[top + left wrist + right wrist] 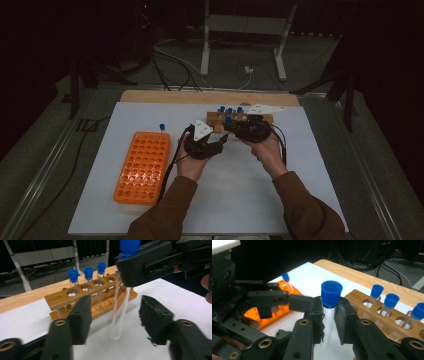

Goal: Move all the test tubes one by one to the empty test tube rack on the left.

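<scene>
On wooden rack (82, 300) — three tubes (88, 277), fourth (329, 312) in right tongs (329, 322)

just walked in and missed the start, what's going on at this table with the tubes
A person holds a gripper in each hand. The right gripper is shut on a blue-capped test tube, gripping it just below the cap and holding it clear of the wooden rack, where three more capped tubes stand. The left gripper is open, its fingers either side of the tube's lower half without touching it, so it looks like a handover. To the left lies an orange rack with one tube at its far end.
</scene>
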The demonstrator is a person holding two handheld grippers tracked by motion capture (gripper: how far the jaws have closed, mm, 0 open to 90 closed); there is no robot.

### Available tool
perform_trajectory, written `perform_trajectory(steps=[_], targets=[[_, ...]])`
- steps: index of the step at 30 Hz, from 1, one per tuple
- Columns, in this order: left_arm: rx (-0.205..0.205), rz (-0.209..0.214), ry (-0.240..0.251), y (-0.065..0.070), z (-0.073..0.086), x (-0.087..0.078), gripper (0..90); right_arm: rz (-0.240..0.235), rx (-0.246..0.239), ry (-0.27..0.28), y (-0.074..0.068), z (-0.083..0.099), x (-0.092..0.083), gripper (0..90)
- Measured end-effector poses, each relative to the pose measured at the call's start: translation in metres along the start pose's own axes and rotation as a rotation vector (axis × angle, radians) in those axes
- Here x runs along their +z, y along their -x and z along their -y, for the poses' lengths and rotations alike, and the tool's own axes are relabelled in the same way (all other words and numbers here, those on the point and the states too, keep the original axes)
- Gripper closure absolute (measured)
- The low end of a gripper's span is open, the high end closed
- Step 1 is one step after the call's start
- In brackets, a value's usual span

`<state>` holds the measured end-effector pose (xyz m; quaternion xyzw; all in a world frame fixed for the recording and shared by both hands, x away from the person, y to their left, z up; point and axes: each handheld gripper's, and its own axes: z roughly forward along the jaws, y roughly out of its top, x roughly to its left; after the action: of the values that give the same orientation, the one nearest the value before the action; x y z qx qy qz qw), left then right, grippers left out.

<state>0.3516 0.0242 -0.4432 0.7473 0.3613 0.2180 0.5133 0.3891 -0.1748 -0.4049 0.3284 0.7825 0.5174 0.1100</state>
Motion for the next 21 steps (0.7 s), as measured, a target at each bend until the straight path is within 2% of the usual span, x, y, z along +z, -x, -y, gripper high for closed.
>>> perform_trajectory(steps=[4,11,21], targets=[[0.010,-0.006,0.000,0.0025,-0.0007,0.0018,55.7,-0.006,-0.006,-0.004,-0.0030,-0.0004,0.0028,76.8],[0.008,-0.009,-0.006,0.0033,-0.0011,0.0037,66.6,-0.019,-0.015,-0.010,-0.0066,-0.0005,0.0055,76.8],[0.004,0.007,-0.005,0.0007,-0.0006,0.0036,77.5,-0.028,-0.020,-0.011,-0.0082,-0.0003,0.0061,76.9]])
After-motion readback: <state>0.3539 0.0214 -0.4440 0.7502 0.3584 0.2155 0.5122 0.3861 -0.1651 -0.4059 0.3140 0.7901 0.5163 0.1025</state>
